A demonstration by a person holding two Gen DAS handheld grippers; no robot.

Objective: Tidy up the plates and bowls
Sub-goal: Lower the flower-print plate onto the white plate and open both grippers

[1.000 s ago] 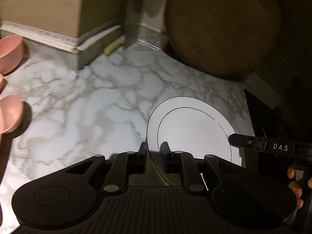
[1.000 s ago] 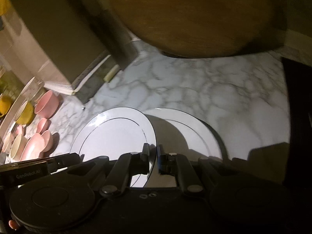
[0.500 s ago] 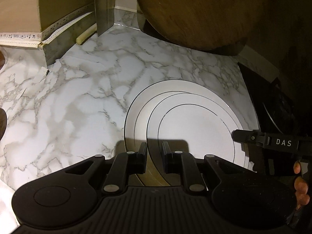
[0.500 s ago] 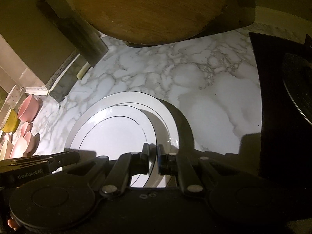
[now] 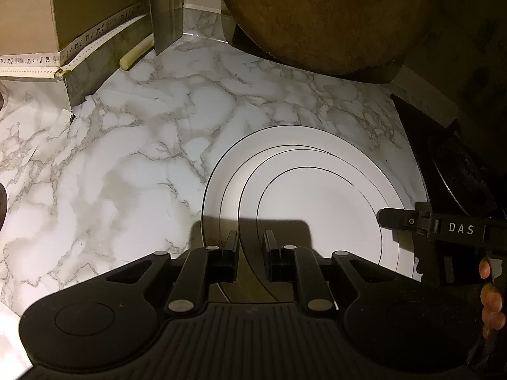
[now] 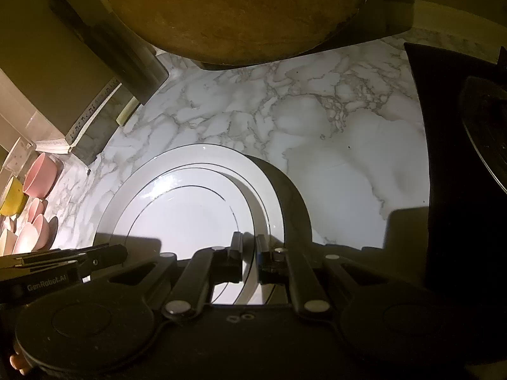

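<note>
Left wrist view: the left gripper [image 5: 250,250] has its two fingers either side of the near-left rim of the upper plate [image 5: 317,209], a white plate with thin dark rings, and they look pressed onto that rim. This plate sits just over a second white plate, the lower plate [image 5: 221,174], whose rim shows as a crescent on the left and far side; whether the two touch I cannot tell. Both are on the marble counter [image 5: 126,158]. The right gripper [image 5: 412,221], marked DAS, reaches in at the right edge of the plates. A round wooden board [image 5: 326,15] leans at the back, and a cardboard box [image 5: 63,15] stands at the far left.

Right wrist view: the right gripper [image 6: 250,253] has its fingers closed onto the near-right rim of the upper plate [image 6: 183,215], with the lower plate [image 6: 221,158] peeking out beyond it and to the right. The left gripper [image 6: 104,253] enters low on the left. Pink bowls [image 6: 41,177] and a yellow bowl [image 6: 12,196] crowd the counter's far left edge. The dark stove [image 6: 459,158] fills the right side.
</note>
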